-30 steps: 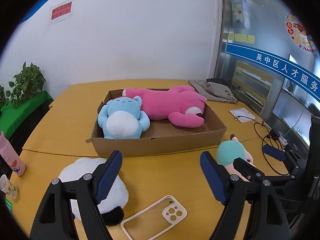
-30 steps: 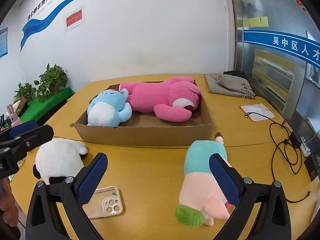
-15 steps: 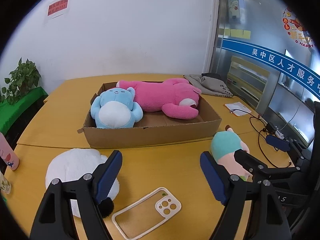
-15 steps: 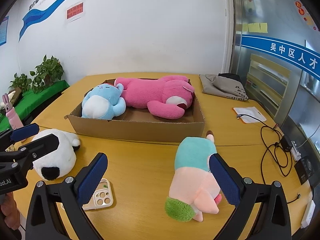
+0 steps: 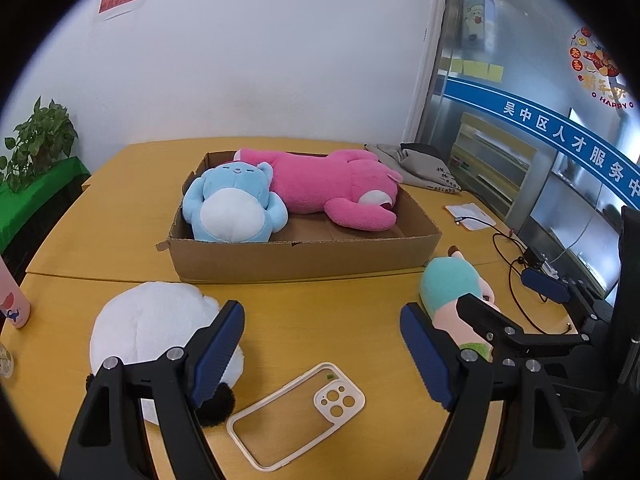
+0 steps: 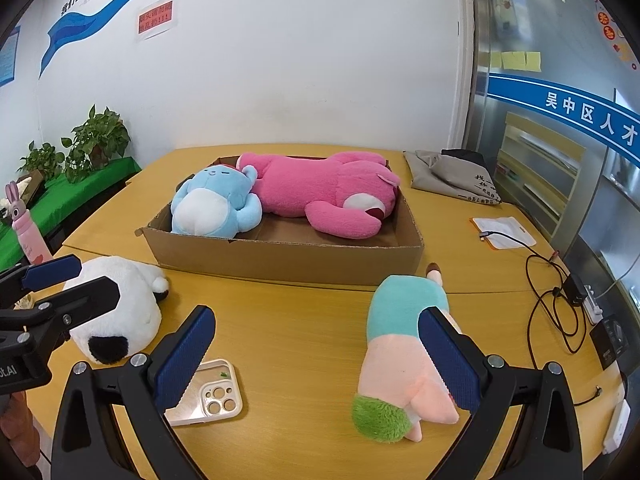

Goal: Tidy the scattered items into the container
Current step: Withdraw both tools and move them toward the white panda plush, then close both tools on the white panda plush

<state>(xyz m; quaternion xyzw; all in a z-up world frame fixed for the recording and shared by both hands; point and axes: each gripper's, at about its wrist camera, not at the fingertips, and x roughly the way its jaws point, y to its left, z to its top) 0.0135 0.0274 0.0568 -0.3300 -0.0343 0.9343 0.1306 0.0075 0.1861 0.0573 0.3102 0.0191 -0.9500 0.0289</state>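
Note:
A cardboard box (image 5: 304, 264) (image 6: 280, 260) on the yellow table holds a blue plush (image 5: 234, 208) (image 6: 212, 206) and a pink plush (image 5: 332, 190) (image 6: 328, 192). On the table in front lie a white-and-black panda plush (image 5: 156, 328) (image 6: 116, 308), a clear phone case (image 5: 296, 408) (image 6: 208, 392) and a teal-and-pink doll plush (image 5: 452, 292) (image 6: 404, 344). My left gripper (image 5: 322, 352) is open and empty above the phone case, with the panda at its left finger. My right gripper (image 6: 316, 356) is open and empty, its right finger over the doll.
A grey bag (image 6: 452, 176) lies at the table's back right. A white pouch (image 6: 504, 232), black cables and a charger (image 6: 560, 300) lie at the right edge. A pink bottle (image 6: 28, 236) stands at the left. Potted plants (image 6: 96, 140) sit beyond.
Both grippers have pulled back and risen a little, so the box and toys appear farther. Both stay open and empty. Nothing on the table has moved.

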